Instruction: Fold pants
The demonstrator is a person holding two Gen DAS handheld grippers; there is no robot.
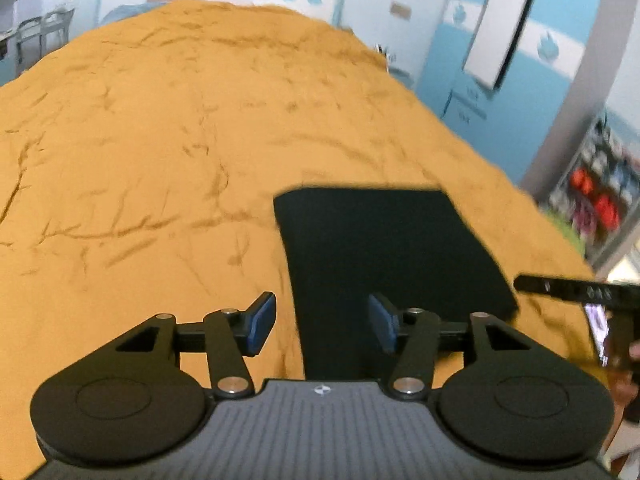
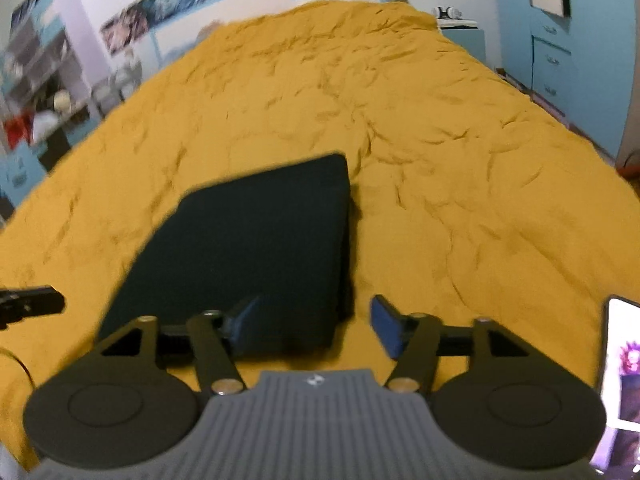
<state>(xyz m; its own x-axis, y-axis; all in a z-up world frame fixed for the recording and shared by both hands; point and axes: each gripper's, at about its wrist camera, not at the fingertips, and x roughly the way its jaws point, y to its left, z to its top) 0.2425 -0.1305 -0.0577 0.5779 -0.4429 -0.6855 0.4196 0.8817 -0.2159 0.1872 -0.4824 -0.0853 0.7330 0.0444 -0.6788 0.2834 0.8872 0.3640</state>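
Note:
The dark pants [image 1: 384, 256] lie folded into a flat rectangle on the orange bedspread [image 1: 160, 152]. They also show in the right wrist view [image 2: 256, 248]. My left gripper [image 1: 322, 322] is open and empty, held above the near left edge of the pants. My right gripper [image 2: 308, 326] is open and empty, above the near right corner of the pants. The tip of my right gripper [image 1: 568, 288] shows at the right of the left wrist view. The tip of my left gripper [image 2: 28, 302] shows at the left of the right wrist view.
The orange bedspread [image 2: 440, 140] covers the whole bed. A phone with a lit screen [image 2: 622, 364] stands at the near right. Blue cabinets [image 2: 560, 48] line the right wall and shelves [image 2: 36, 80] stand at the left.

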